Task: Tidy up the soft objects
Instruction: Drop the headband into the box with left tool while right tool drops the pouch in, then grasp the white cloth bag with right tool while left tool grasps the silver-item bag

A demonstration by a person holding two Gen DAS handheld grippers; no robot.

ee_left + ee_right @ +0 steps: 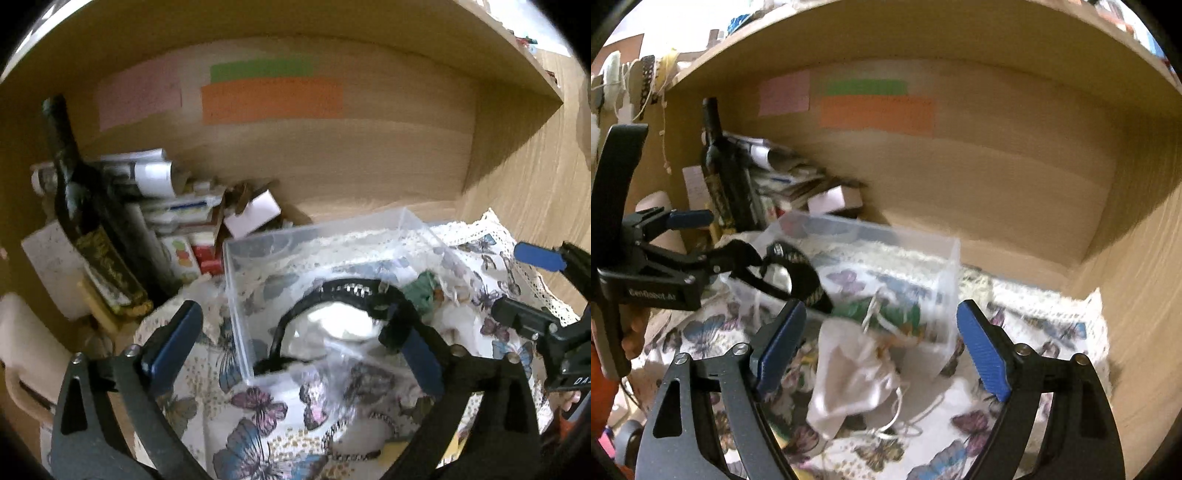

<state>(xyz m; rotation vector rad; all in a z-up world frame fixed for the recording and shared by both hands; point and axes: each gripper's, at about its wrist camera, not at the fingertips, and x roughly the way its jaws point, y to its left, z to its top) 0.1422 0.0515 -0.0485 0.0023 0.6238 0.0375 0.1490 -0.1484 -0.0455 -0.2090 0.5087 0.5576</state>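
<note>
A clear plastic box (236, 295) stands on a butterfly-print cloth (258, 413); it also shows in the right wrist view (945, 295). A black strap with a patterned band (347, 291) hangs over the box, draped on my left gripper's right finger (421, 350). My left gripper (291, 350) is open. The right wrist view shows the same strap (798, 269) hanging from the left gripper (701, 240). A white drawstring pouch (853, 373) lies between the fingers of my open right gripper (882, 347). A green soft item (886, 314) lies in the box.
A dark bottle (92, 229) and stacked boxes and papers (184, 221) stand at the left of the wooden shelf. Pink, green and orange papers (273, 99) stick to the back wall. The right gripper (535, 295) shows at the right edge of the left wrist view.
</note>
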